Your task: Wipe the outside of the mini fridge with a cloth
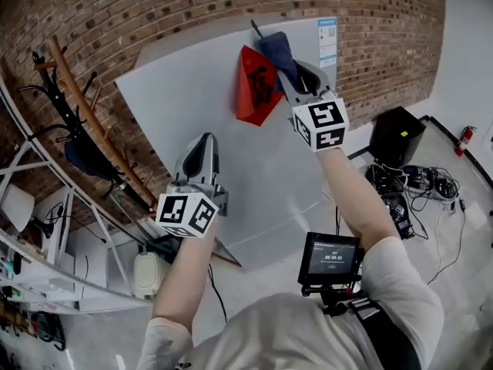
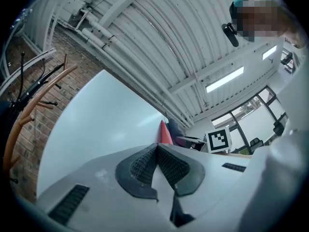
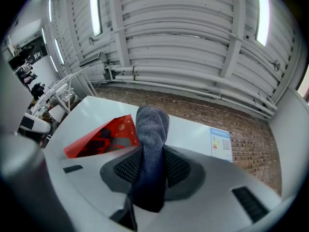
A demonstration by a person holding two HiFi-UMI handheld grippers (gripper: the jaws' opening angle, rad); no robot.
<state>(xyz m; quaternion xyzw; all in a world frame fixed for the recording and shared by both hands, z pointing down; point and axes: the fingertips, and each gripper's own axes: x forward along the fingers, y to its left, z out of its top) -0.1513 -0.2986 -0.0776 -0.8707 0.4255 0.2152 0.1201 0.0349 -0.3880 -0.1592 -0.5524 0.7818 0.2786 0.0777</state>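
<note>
My right gripper (image 1: 299, 74) jaws clamp the cloth (image 3: 152, 134); left gripper (image 2: 158, 148) jaws closed, empty; I'd press the cloth flat to the fridge (image 1: 192, 99), sweeping steadily, skirting the red sheet (image 1: 253, 91).

The cloth (image 1: 279, 52) hides part of the red sticker (image 1: 250, 91), and the label (image 1: 327, 41) is too small to read.

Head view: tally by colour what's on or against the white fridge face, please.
red paper: 1
blue-grey cloth: 1
printed label: 1
Total: 3
</note>
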